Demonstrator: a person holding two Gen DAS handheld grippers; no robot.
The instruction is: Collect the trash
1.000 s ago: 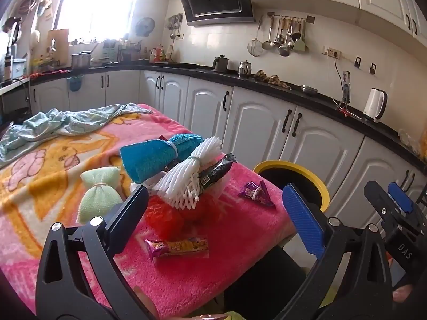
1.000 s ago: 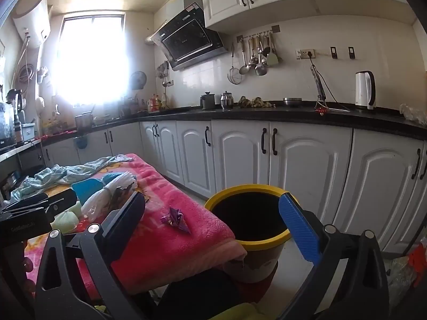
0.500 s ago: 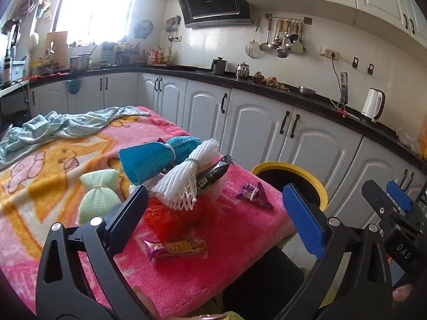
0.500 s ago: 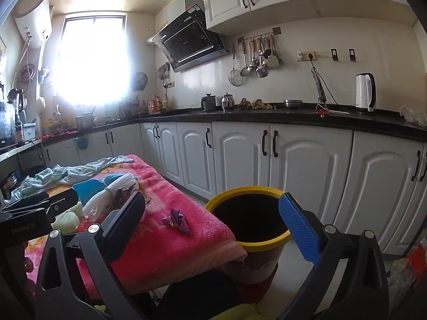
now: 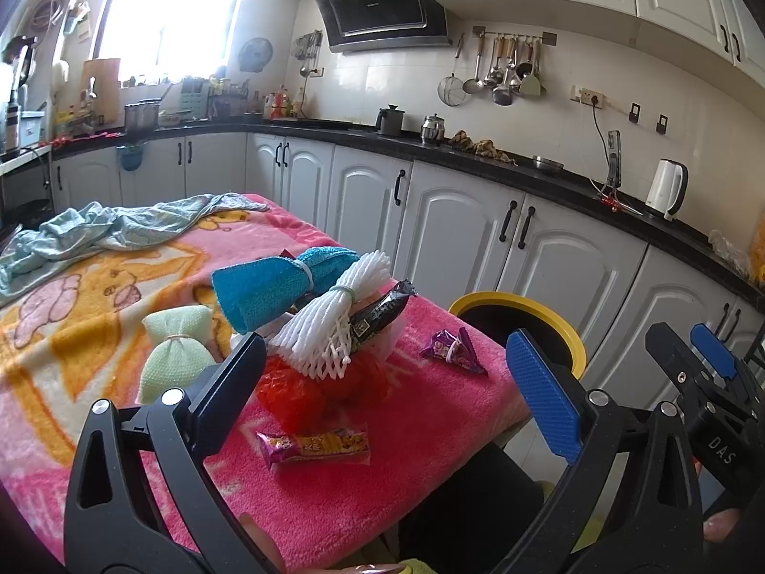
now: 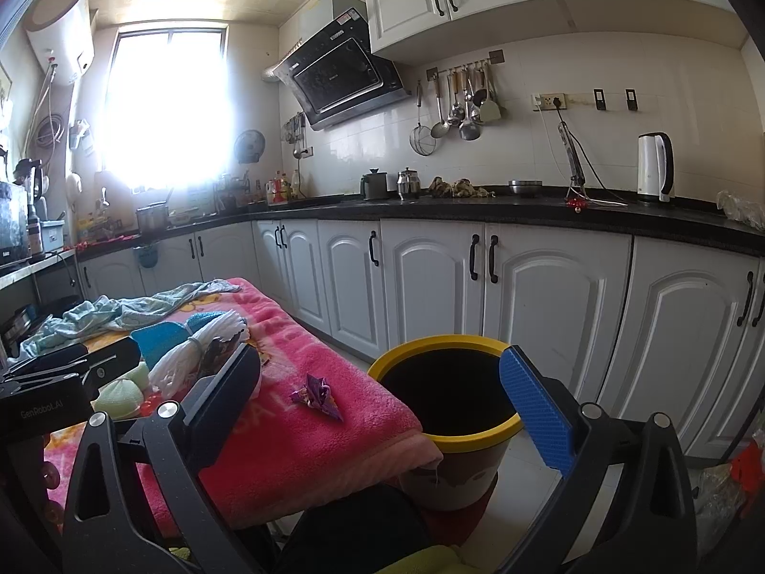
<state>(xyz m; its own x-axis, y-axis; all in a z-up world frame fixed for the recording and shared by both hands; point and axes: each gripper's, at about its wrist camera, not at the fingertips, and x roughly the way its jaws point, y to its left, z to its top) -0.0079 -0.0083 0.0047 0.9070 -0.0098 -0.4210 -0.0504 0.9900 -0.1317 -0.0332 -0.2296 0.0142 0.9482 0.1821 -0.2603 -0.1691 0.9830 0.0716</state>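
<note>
- Cloth bundles lie at the left of the pink fleece-covered surface (image 5: 430, 435): a pale green tied pouch (image 5: 174, 358), a blue rolled towel (image 5: 267, 287), white foam netting (image 5: 330, 325).
- Left tool (image 5: 382, 382) hangs open and empty; over the last second it has crept slightly closer, nothing grasped, so collecting has barely begun.
- Crinkly trash: an orange-purple snack wrapper (image 5: 313, 447) nearest, a purple foil wrapper (image 6: 318, 394) by the edge.
- Right tool (image 6: 387, 406) gapes empty above the yellow-rimmed round bin (image 6: 444, 430).
</note>
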